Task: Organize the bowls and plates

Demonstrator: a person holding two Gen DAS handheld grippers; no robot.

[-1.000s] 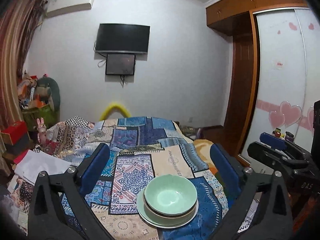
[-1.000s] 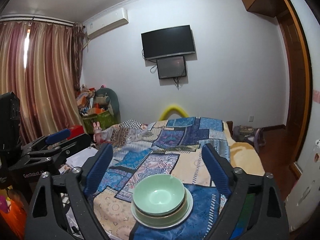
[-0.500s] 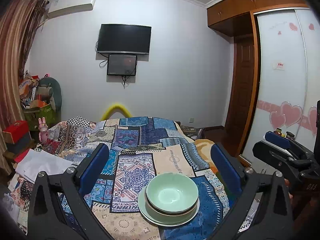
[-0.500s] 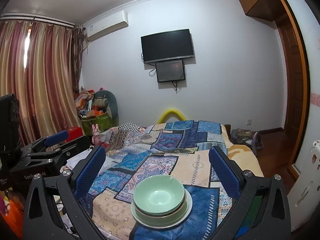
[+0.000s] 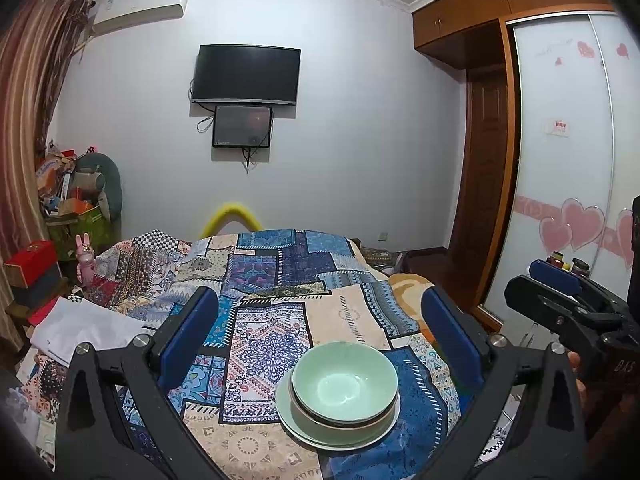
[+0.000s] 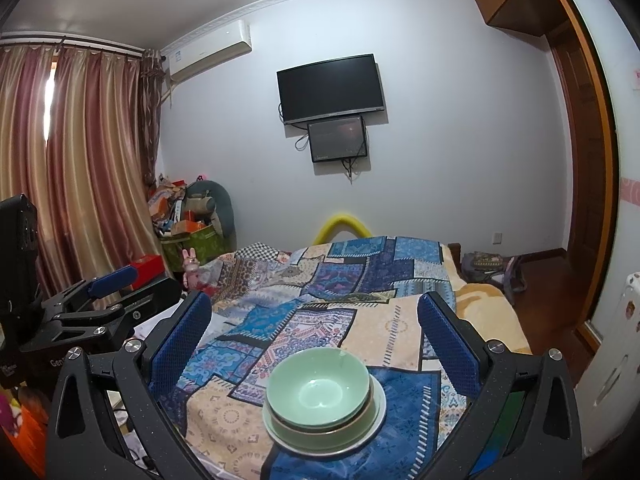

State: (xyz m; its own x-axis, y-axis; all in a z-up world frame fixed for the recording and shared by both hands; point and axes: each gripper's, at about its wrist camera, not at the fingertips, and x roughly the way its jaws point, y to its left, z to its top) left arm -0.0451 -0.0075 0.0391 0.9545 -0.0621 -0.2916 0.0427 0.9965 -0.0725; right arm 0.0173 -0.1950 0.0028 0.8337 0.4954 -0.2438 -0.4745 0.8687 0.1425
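Left wrist view: the left claw (image 5: 320, 336) stands wide open, its blue pads (image 5: 188, 336) well apart and pressing on nothing. Ahead of it and a little toward its right finger, a stack of dishes rests on the bed (image 5: 280, 280), near the foot edge closest to the claw. A pale green bowl (image 5: 344, 380) sits on top, mouth facing straight up. It nests in a second bowl (image 5: 340, 420) with a dark rim, also mouth up, and both sit on a pale green plate (image 5: 296, 428) lying flat on the patchwork quilt (image 5: 264, 344). All three are round, so none has a long axis to speak of; the stack rises upright without any lean I can see. The stack lies between the lines of the two fingers but beyond the pads, not touching either.

At the right edge of this view the right claw (image 5: 560, 292) shows from the side, level with the left claw and beside it.

Right wrist view: the right claw (image 6: 314, 336) is likewise spread to its widest and empty. The same bowl (image 6: 318, 388) and plate (image 6: 376, 420) lie just ahead, roughly centred between its fingers, clear of both pads. The left claw (image 6: 116, 292) appears off to its left.
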